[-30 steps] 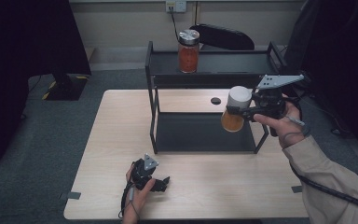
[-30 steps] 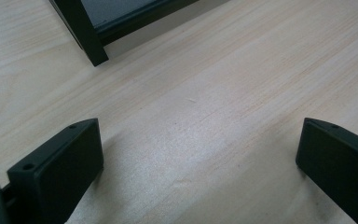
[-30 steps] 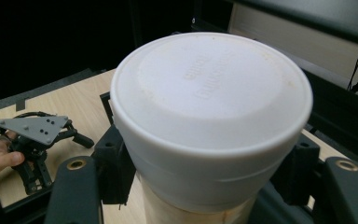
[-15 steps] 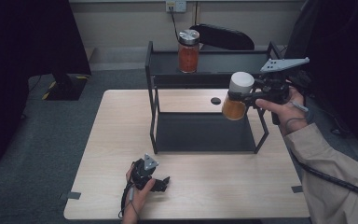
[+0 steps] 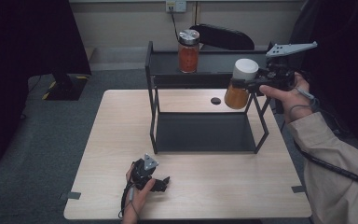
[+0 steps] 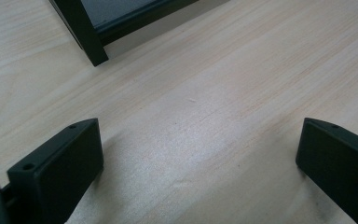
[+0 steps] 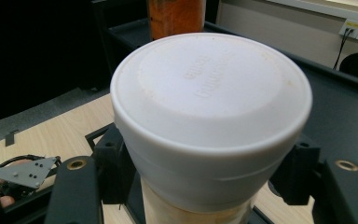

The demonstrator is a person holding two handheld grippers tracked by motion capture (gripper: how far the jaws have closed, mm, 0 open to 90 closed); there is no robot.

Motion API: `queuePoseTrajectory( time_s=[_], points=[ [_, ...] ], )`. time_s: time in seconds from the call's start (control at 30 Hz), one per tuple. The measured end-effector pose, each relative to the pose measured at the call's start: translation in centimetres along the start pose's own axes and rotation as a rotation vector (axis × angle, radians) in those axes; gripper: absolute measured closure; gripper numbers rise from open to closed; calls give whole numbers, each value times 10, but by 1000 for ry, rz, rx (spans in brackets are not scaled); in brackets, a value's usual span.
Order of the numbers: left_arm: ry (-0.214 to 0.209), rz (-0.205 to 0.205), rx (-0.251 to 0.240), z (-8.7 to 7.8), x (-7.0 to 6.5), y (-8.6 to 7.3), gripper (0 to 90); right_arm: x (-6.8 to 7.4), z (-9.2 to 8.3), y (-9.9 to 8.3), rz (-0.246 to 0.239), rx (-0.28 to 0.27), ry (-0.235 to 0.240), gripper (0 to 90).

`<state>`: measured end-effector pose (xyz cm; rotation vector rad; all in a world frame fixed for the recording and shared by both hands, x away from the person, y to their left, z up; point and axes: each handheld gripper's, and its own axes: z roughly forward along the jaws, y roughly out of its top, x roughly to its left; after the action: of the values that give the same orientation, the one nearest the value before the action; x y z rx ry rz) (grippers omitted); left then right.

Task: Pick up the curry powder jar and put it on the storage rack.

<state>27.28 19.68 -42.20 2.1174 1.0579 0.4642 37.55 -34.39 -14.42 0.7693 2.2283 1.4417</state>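
Pinching the white-lidded orange jar [image 5: 240, 84] in my right gripper [image 5: 254, 85], I risk clipping the black metal shelf's [image 5: 168, 79] rail at nine o'clock.

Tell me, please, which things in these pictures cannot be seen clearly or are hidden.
- White-lidded jar: in the right gripper view its own lid covers the contents.
- Raised lettering on that lid: too faint to read.
- Red jar on the rack: cut off by the top edge in the right gripper view.
- Small dark disc on the table: too small in the high view to identify.
- Right gripper: its pads are hidden behind the jar.
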Motion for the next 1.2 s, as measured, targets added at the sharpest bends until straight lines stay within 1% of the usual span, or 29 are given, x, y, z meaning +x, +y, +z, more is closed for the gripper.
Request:
queuePoseTrajectory(
  time_s=[0.3,0.63,0.73,0.8,1.0,1.2],
  points=[
    [-1,0,1,0,0,0,0,0,-2,17,-12,9,-3,350],
    [-1,0,1,0,0,0,0,-1,-3,35,-12,2,5,349],
    [0,0,1,0,0,0,0,-2,-4,41,-5,5,8,350],
    [0,0,2,0,0,0,0,-1,-4,45,-10,6,5,349],
    [0,0,1,0,0,0,0,-3,-2,55,-9,-1,1,350],
    [-1,0,1,0,0,0,0,-5,1,67,-9,2,-10,350]
  ],
)
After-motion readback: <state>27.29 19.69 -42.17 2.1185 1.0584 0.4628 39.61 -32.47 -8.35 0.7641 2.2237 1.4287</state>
